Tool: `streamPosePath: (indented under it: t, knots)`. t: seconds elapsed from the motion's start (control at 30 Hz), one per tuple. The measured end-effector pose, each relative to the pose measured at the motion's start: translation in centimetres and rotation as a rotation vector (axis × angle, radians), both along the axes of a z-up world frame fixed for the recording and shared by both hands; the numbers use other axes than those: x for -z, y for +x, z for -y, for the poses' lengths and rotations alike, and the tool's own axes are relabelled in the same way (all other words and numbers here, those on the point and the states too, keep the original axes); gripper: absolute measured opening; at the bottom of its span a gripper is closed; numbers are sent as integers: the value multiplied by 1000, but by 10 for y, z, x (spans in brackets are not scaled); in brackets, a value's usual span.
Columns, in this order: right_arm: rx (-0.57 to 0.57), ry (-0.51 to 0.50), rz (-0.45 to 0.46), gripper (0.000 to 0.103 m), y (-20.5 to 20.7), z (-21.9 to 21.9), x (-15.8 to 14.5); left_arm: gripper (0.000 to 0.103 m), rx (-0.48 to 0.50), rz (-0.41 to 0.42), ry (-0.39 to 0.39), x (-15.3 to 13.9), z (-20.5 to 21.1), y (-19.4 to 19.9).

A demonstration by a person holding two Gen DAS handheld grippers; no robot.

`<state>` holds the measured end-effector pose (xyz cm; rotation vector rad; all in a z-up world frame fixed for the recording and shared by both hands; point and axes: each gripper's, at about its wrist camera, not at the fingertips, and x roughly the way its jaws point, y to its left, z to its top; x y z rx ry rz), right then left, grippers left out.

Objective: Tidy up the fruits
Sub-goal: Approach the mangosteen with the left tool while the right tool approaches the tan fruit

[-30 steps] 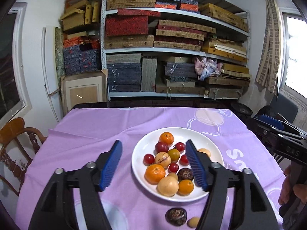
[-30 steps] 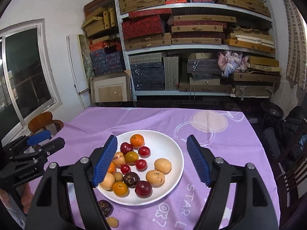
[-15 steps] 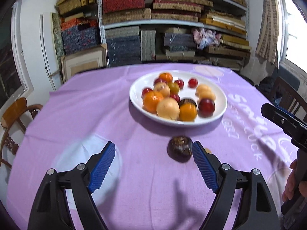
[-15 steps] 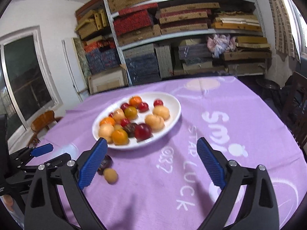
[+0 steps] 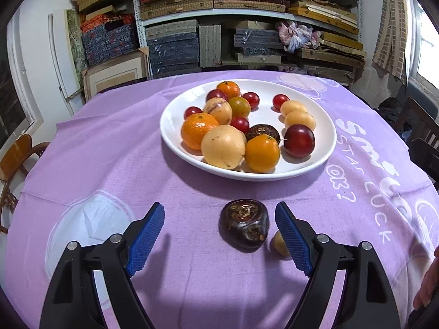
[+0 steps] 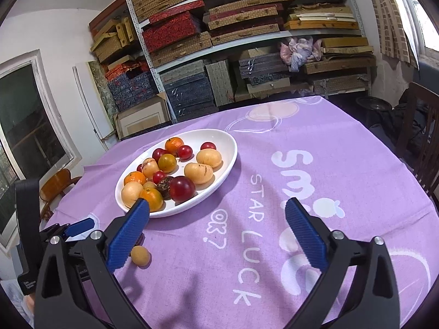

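Note:
A white plate (image 5: 175,134) on the purple cloth holds several fruits: oranges, red plums, yellow fruits and a dark one. It also shows in the right wrist view (image 6: 229,161). A dark wrinkled fruit (image 5: 244,227) lies on the cloth in front of the plate, between the open jaws of my left gripper (image 5: 219,235), nearer the right finger. A small tan fruit (image 5: 278,242) lies beside it, partly behind that finger; it shows in the right wrist view (image 6: 140,255). My right gripper (image 6: 216,233) is open and empty above the cloth, right of the plate.
Shelves (image 5: 247,13) stacked with boxes stand behind the table. Wooden chairs stand at the left (image 5: 16,153) and right (image 6: 422,137). The left gripper (image 6: 63,230) shows low at the left of the right wrist view.
Both grippers have lowered toward the cloth. My left gripper has closed in on the dark loose fruit, which now lies between its open jaws.

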<state>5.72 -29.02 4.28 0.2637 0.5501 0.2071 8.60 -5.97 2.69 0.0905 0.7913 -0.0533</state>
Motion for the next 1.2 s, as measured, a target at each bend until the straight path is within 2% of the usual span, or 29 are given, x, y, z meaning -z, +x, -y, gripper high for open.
streamPosePath:
  t: [0.27,0.37,0.47,0.57,0.7,0.8,0.83,0.93,1.0,1.2]
  knots:
    - [-4,-7,-7,98,3,-2,1,83,-17,-26,19,12,3,11]
    - [-4,-8,-7,98,3,-2,2,87,-22,-27,2,14,-3,11]
    - [-5,-6,-10,99,3,-2,2,88,-13,-12,33,15,-6,7]
    - [-6,-4,-9,99,3,-2,2,92,-13,2,72,16,-15,3]
    - [-6,-5,-8,99,3,-3,4,92,-41,-20,57,18,-32,5]
    - [-7,-10,-8,99,3,-4,5,88,12,-52,-33,19,-33,7]
    - [-7,-12,-8,99,3,-4,5,84,35,-57,-47,20,-31,6]
    - [-7,-8,-10,99,2,-4,5,79,82,-47,-28,21,-17,5]
    - [-7,-9,-9,99,2,-4,5,75,100,-50,-45,21,-14,6]
    - [-8,-9,-9,99,2,-4,5,67,50,-81,-40,26,-18,17]
